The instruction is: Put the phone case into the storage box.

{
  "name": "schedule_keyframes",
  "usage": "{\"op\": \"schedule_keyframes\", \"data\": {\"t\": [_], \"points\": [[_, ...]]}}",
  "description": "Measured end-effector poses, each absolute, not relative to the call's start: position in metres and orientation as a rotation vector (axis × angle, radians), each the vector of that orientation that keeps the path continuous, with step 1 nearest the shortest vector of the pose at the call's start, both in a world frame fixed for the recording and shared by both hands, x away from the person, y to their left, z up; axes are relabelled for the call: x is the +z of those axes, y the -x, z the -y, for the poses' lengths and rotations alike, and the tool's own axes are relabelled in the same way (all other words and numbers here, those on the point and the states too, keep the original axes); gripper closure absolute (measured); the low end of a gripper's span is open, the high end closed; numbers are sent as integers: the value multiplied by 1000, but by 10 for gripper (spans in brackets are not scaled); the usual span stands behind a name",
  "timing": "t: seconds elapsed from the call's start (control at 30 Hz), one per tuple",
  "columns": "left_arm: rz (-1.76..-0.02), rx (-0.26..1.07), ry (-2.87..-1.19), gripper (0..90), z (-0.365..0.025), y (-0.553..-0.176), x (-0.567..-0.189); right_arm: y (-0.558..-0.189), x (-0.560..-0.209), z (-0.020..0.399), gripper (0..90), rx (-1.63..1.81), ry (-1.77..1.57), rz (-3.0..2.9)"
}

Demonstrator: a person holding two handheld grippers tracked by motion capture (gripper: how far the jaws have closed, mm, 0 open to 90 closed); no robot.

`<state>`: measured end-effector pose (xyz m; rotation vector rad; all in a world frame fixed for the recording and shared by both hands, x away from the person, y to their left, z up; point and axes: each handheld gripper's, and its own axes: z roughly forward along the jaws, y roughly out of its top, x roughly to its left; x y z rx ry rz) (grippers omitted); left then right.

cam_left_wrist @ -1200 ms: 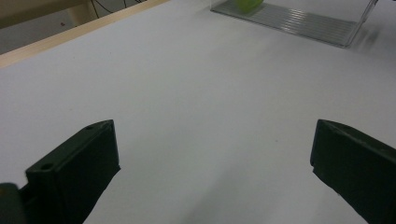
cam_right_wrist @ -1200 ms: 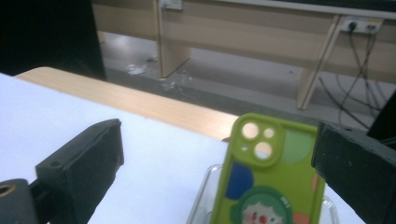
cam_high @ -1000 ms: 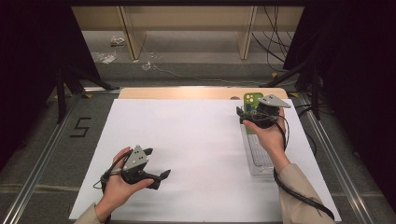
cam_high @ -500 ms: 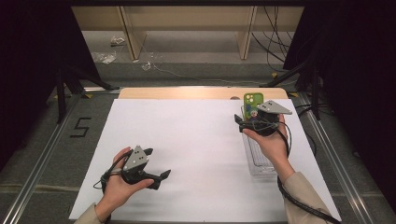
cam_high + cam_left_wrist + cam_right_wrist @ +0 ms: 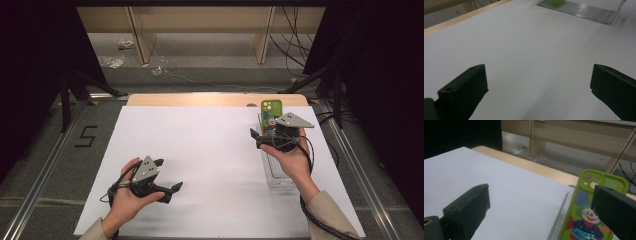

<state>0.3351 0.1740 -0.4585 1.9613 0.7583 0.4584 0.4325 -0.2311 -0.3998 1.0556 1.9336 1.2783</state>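
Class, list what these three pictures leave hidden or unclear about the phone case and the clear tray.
- Phone case: bottom cut off by the right gripper view's edge; a finger covers its right side.
- Clear tray: the right hand hides its middle in the high view.
- Tray contents: cannot tell.

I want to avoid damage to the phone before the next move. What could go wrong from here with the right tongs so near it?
1. The phone stands upright in the clear tray; a side push might tip it.
2. The right tongs are open, with one jaw before the phone, so closing now may scrape its case.
3. The tray lies loose on the white sheet and could slide.
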Motion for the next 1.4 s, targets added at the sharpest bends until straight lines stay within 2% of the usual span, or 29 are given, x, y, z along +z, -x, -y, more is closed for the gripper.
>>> {"op": "schedule_keyframes", "data": {"t": [1.4], "points": [[-757, 456, -1968, 4, -174, -335, -459, -394, -410, 240, 35, 1304, -1010, -2015]]}}
